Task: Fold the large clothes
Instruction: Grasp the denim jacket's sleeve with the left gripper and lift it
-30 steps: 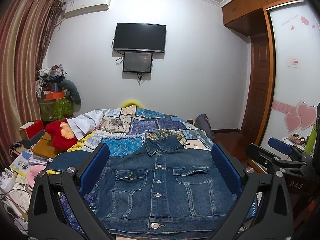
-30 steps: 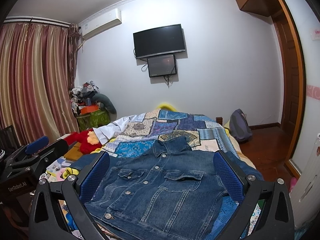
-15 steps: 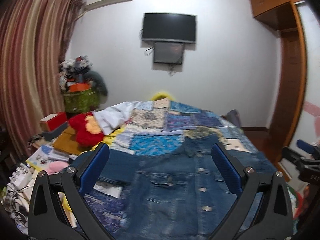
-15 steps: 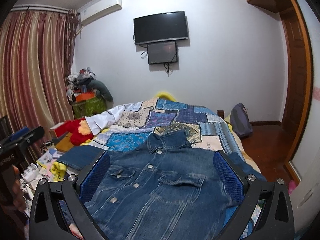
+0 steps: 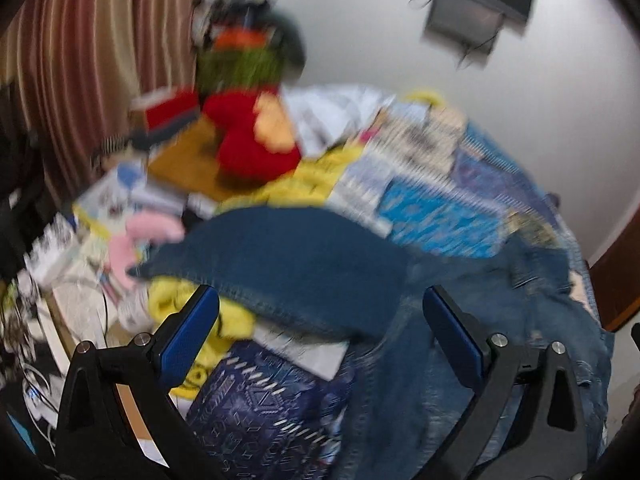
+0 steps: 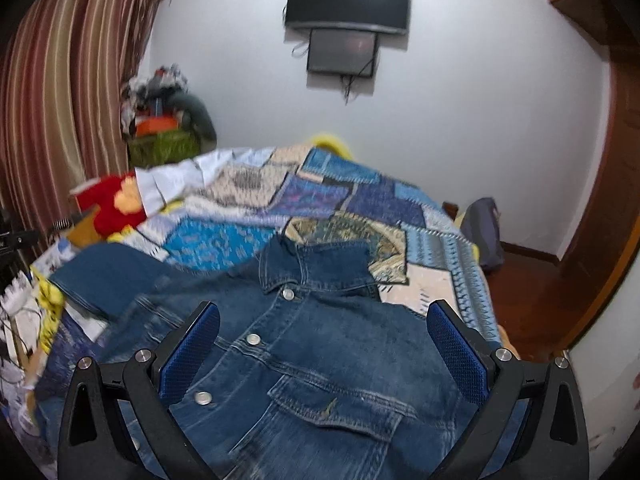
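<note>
A blue denim jacket lies face up and buttoned on the patchwork bed quilt, collar toward the far wall. Its left sleeve stretches out over the bed's left edge; the left wrist view is blurred. My left gripper is open and empty, just above that sleeve. My right gripper is open and empty, above the jacket's chest below the collar. Neither touches the cloth.
A red plush toy and a white garment lie at the quilt's left side. Books, papers and boxes crowd the left of the bed. A wall TV hangs ahead; a wooden door is at right.
Both grippers have tipped downward and come closer to the jacket. The left one has swung left toward the outstretched sleeve; the right one has moved in over the chest.
</note>
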Tool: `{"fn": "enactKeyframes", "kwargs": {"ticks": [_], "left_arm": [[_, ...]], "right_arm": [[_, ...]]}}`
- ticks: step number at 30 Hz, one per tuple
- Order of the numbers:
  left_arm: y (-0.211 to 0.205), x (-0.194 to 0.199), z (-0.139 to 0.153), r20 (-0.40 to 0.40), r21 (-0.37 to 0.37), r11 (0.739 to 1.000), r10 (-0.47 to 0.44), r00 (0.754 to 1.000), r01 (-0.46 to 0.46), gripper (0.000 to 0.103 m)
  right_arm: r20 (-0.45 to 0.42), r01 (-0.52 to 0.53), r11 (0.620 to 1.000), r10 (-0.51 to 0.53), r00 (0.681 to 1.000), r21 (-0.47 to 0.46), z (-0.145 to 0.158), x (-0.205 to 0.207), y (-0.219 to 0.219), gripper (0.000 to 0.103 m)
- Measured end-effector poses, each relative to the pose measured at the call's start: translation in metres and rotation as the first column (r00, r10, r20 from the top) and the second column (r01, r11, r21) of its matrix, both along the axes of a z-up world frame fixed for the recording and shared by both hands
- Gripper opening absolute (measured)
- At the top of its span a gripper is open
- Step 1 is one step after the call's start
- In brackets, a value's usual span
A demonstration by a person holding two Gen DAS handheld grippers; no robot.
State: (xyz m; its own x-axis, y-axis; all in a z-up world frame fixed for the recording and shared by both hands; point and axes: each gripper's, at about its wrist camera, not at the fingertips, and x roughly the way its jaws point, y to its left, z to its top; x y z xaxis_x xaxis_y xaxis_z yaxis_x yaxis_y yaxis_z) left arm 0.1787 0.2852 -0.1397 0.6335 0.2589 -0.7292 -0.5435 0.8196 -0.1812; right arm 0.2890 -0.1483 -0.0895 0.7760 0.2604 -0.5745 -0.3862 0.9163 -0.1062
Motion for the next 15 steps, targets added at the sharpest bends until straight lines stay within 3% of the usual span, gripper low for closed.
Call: {"fn": "enactKeyframes", "kwargs": {"ticks": [2,4,6,9,12,15], "left_arm": [[0.019,0.006,-0.024,-0.052,-0.080,0.997,0.010,0.999,-0.015,0.100],[0.031,0.010,-0.047,-0.090,-0.171,0.985,0.009,0.996,-0.025,0.088],[0.043,0.015,-0.070,-0.119,-0.284,0.958,0.013,0.993,-0.047,0.078],[0.053,0.021,-0.089,-0.131,-0.380,0.922,0.029,0.991,-0.077,0.068],[0.060,0.030,-0.099,-0.130,-0.431,0.898,0.038,0.991,-0.091,0.058],[0.068,0.043,-0.102,-0.144,-0.417,0.901,0.068,0.987,-0.123,0.053]], "right_arm": [[-0.043,-0.006,1.000,0.007,0.999,0.007,-0.011,0.018,0.003,0.103],[-0.104,-0.009,1.000,0.010,0.995,0.018,-0.025,0.038,0.007,0.103],[-0.165,-0.013,0.999,0.018,0.986,0.030,-0.038,0.053,0.011,0.103],[-0.248,-0.022,0.999,0.033,0.968,0.046,-0.057,0.074,0.015,0.103],[-0.329,-0.025,0.997,0.047,0.943,0.071,-0.073,0.091,0.016,0.103],[-0.391,-0.013,0.993,0.057,0.919,0.114,-0.084,0.099,0.014,0.103]]}}
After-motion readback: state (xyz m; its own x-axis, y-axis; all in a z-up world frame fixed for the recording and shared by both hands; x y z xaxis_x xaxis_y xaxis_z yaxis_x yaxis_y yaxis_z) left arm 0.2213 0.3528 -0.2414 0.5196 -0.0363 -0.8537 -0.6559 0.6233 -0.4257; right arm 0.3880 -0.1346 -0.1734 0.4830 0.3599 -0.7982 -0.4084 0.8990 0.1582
